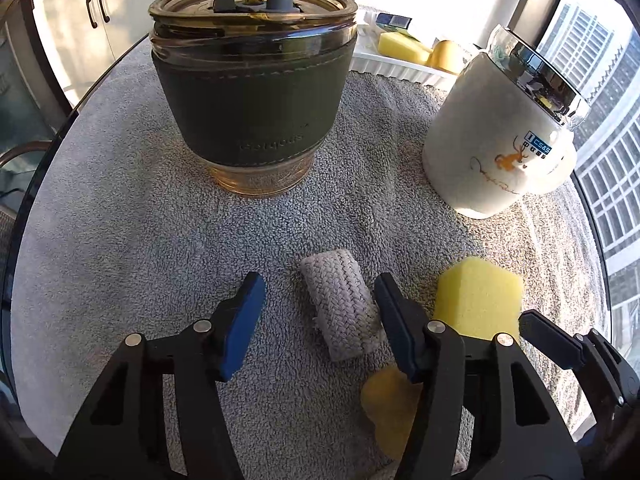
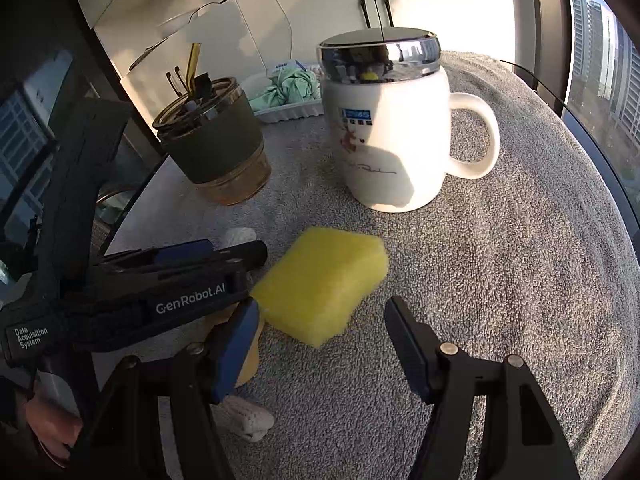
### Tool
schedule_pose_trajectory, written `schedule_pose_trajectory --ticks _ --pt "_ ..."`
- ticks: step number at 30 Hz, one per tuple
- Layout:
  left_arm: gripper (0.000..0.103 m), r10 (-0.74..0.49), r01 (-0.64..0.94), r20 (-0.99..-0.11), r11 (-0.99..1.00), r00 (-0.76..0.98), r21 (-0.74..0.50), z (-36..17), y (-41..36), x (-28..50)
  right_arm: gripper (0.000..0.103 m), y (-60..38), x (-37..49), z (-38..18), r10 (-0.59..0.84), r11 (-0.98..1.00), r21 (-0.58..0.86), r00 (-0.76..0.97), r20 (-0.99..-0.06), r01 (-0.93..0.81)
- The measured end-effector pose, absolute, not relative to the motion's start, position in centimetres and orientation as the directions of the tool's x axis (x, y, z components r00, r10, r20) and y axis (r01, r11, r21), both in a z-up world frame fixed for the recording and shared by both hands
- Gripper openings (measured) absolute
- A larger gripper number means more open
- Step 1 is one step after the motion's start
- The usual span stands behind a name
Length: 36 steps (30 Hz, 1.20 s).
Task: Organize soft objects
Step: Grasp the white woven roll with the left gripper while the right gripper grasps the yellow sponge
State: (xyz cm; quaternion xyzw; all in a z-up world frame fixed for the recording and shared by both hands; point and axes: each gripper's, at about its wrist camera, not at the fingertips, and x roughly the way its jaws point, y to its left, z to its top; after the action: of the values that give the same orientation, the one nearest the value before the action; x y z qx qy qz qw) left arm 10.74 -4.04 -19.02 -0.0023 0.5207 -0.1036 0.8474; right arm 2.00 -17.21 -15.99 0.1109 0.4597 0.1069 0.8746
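A grey woven roll (image 1: 340, 308) lies on the grey towel (image 1: 120, 240) between the fingers of my left gripper (image 1: 319, 282). Its right pad rests against the roll and its left pad stands clear, so the gripper is open. To the right lies a yellow sponge (image 1: 478, 300), and a darker yellow piece (image 1: 390, 412) lies under the right finger. In the right wrist view the yellow sponge (image 2: 324, 284) sits just ahead of and partly between the fingers of my right gripper (image 2: 322, 304), which is open. My left gripper's body (image 2: 180, 276) reaches in from the left.
An amber glass cup with a dark green sleeve (image 1: 252, 92) (image 2: 212, 140) and a white lidded mug (image 1: 500, 140) (image 2: 388, 128) stand behind the soft things. A white tray (image 1: 400, 66) (image 2: 288, 112) at the back holds sponges and a green cloth. A pale knitted piece (image 2: 248, 420) lies near my right gripper.
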Motion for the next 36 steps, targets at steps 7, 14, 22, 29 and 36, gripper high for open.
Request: schedule_pose_trajectory --ticks 7,14,22,29,36 --pt "0.028 -0.190 0.186 -0.862 0.976 0.470 -0.114 -18.3 -3.7 10.5 0.070 -15.4 3.2 -16.6 0.273 0.955 0.292 0.555 -0.786 -0.056" --pt "0.028 -0.240 0.163 -0.859 0.969 0.452 -0.185 -18.4 -2.3 10.4 0.073 -15.8 4.1 -16.7 0.161 0.975 0.218 0.556 -0.816 0.038" --pt "0.028 -0.254 0.160 -0.846 0.966 0.469 -0.202 -17.8 -1.1 9.8 0.057 -16.1 4.6 -17.8 0.187 0.961 0.266 0.524 -0.831 0.080" --pt "0.028 -0.251 0.140 -0.838 0.968 0.485 -0.209 -17.0 0.1 9.9 0.055 -17.4 3.5 -16.6 0.189 0.956 0.279 0.542 -0.819 0.089" --pt "0.028 -0.204 0.094 -0.836 0.979 0.510 -0.182 -16.5 3.4 10.0 0.055 -20.4 3.1 -15.3 0.123 0.960 0.240 0.557 -0.821 0.143"
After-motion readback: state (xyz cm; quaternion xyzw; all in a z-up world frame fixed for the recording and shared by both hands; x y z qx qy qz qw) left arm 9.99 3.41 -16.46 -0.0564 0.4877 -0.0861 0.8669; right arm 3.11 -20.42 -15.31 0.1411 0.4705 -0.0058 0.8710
